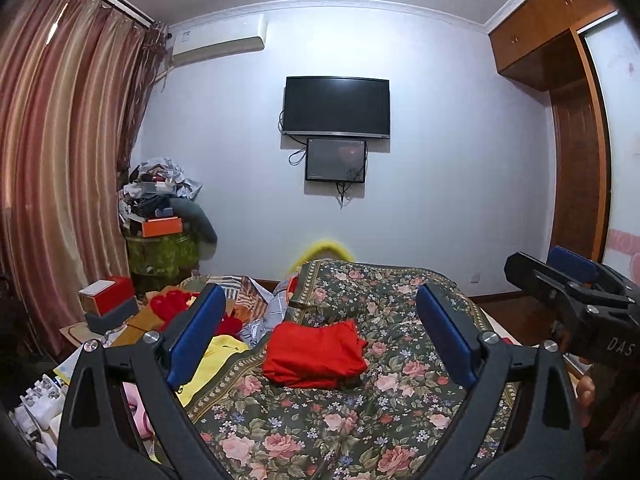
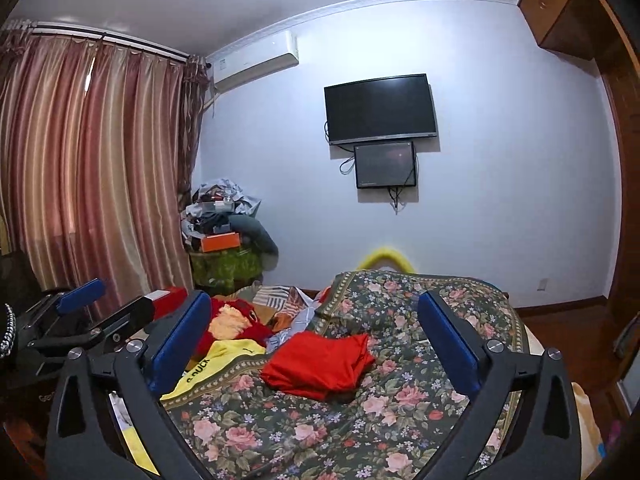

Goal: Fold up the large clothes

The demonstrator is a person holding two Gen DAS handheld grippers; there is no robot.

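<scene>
Both grippers hung above the bed, fingers spread wide and holding nothing: left gripper (image 1: pixel 320 332), right gripper (image 2: pixel 316 340). The red garment (image 1: pixel 314 354), seemingly already folded into a rough block, lay on the floral bedspread (image 1: pixel 360 420) near mid-bed, straight ahead of both grippers and well apart from them. Risks, as judged: its top layer looked slack and bunched at the right edge, so a pinch on one layer alone could pull the folds open; a low approach might snag the bedspread along with the cloth. The yellow shirt (image 2: pixel 216 364) lay just left of the red garment, half off the bedspread, close enough to get dragged in with it. Writing: "DAS" showed on the right gripper's body in the left wrist view; "DUCK", possibly part of a longer word, on the yellow shirt.
</scene>
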